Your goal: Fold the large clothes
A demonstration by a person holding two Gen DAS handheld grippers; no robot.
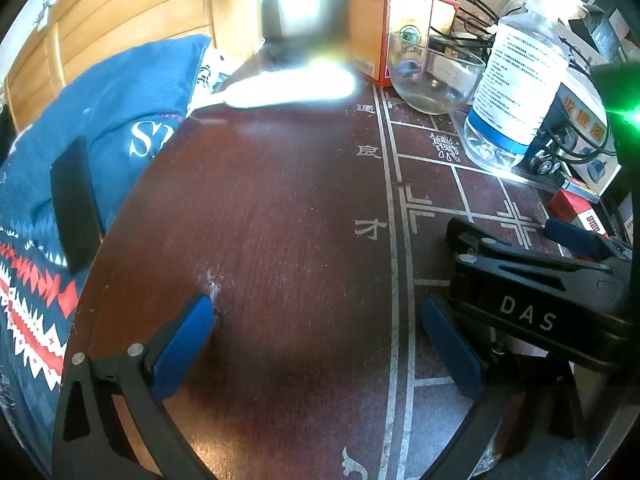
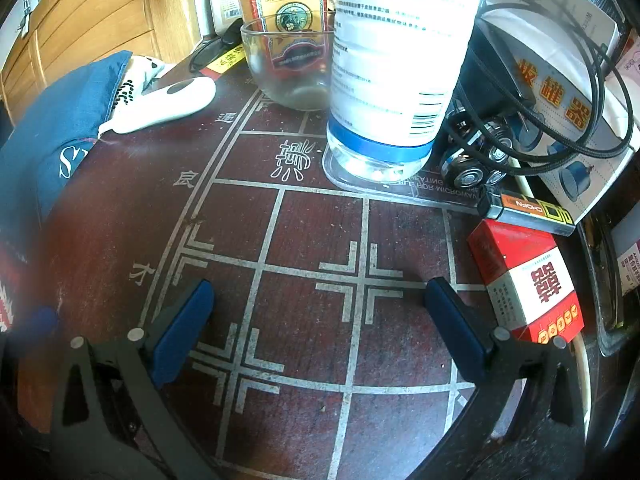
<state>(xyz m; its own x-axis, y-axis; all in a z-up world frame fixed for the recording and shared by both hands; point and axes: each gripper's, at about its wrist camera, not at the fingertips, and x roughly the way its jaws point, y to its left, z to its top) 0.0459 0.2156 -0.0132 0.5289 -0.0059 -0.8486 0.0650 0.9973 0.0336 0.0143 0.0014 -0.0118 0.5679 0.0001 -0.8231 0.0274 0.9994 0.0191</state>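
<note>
My left gripper [image 1: 318, 344] stood wide open with nothing between its blue pads, low over the bare dark wood of the table [image 1: 260, 220], and my right gripper [image 2: 320, 328] was just as wide and just as empty over the painted board lines, close on its right. The garment I was meant to fold, a blue sweater [image 1: 100, 120] with a red and white patterned band, lay bunched off the table's left edge, well apart from both tools. The risk I judged greatest was the clutter: a swing of the right gripper toward the cloth could catch the tall plastic bottle [image 2: 396, 60] or the glass bowl [image 2: 288, 64] just ahead of it, and dragging the sweater onto the table might sweep the white remote [image 2: 164, 104] or the red box [image 2: 524, 280] off. Both grippers pointed forward, tilted down at the tabletop, side by side.
</note>
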